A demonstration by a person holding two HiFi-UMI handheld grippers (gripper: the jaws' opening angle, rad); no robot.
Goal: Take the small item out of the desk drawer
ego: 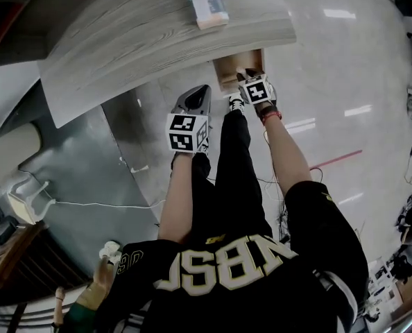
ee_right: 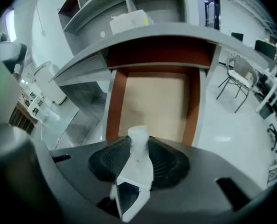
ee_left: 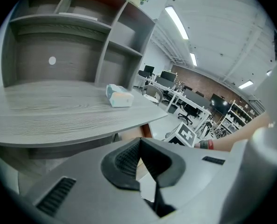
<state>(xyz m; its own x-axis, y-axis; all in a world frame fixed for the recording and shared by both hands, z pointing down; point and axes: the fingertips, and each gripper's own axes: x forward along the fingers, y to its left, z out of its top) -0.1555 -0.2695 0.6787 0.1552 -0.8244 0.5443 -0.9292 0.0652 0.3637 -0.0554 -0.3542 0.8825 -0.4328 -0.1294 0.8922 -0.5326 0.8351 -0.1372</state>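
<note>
Right gripper view: small white item [ee_right: 139, 168] pinched in right gripper [ee_right: 138, 146], above drawer [ee_right: 152, 101].

A small box [ego: 209, 7] lies on the grey wood-grain desk [ego: 143, 33].

Bright, even light comes from long white ceiling tube lamps [ee_left: 178, 22], throwing streaky glare on the glossy pale floor [ego: 339, 12]. Fisheye bending curves every edge, and both gripper views have black corners. The small white item [ee_right: 138, 139], close to the lens, looks soft.

Free room over open drawer [ee_right: 150, 101], desktop [ee_right: 143, 37] overhanging behind.
</note>
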